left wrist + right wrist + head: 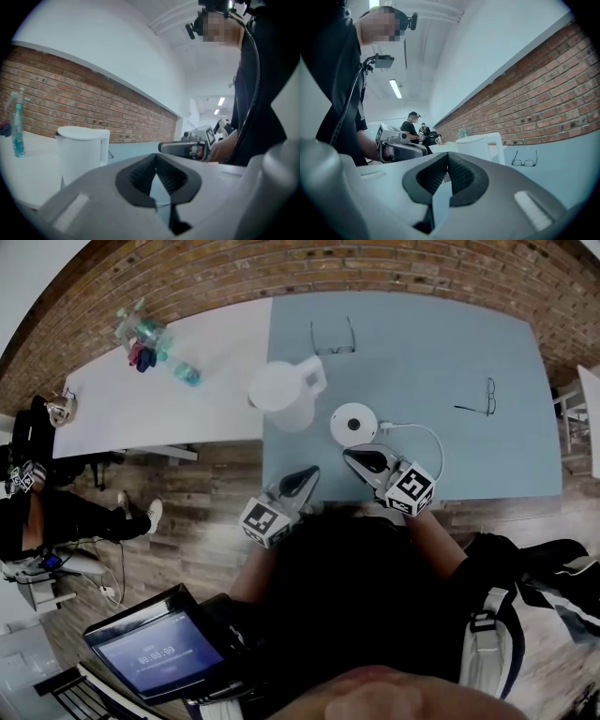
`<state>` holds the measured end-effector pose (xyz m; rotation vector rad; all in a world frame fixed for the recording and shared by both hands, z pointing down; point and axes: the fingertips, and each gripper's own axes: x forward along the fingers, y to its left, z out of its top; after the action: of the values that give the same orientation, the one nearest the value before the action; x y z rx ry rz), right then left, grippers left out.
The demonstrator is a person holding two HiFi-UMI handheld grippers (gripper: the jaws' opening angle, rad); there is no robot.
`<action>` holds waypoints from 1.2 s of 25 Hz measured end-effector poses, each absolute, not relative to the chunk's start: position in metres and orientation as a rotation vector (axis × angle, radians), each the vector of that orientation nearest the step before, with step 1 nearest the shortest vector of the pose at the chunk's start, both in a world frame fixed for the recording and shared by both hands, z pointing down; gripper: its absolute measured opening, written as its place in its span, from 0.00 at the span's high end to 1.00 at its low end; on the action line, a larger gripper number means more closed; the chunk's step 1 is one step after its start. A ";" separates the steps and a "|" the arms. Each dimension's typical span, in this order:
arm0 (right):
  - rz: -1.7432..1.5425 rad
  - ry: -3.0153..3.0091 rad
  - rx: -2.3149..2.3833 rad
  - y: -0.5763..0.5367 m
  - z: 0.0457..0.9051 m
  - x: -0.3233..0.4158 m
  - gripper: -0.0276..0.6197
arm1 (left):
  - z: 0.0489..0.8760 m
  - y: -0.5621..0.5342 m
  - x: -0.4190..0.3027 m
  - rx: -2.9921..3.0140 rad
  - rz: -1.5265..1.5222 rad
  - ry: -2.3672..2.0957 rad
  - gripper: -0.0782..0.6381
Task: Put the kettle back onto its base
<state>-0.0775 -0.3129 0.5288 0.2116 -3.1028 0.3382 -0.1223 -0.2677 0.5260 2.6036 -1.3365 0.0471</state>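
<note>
A white kettle [286,395] stands upright on the blue table [469,343], near its left edge, off its base. The round white base [353,424] lies just to the kettle's right, bare, with a white cord [422,430] curling from it. My left gripper [302,480] hovers at the table's near edge below the kettle, jaws shut and holding nothing. Just below the base, my right gripper [360,459] is likewise shut and holds nothing. The left gripper view shows the kettle [82,152] ahead to the left, past the left gripper [156,160]. From the right gripper [447,161] the kettle [480,144] appears ahead.
Two pairs of glasses [333,343] [483,401] lie on the blue table. A white table [122,413] adjoins at the left with a spray bottle [141,329] and a small bottle [186,373]. A seated person [56,512] is at far left. A lit screen [155,648] sits near my left side.
</note>
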 end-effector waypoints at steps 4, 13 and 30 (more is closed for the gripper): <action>0.284 -3.092 0.295 -0.325 0.525 -0.087 0.95 | 0.520 -0.283 -0.138 2.649 0.035 -1.293 0.89; 0.149 -3.004 0.382 -0.330 0.528 -0.122 0.95 | 0.521 -0.294 -0.169 2.691 0.031 -1.202 0.89; 0.016 -2.790 0.720 -0.376 0.561 -0.150 0.95 | 0.531 -0.288 -0.200 2.770 0.041 -0.951 0.89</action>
<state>-0.1500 -0.3763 0.5613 0.7196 -2.7896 0.0156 -0.1997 -0.2883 0.5310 2.7705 -0.9514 0.0407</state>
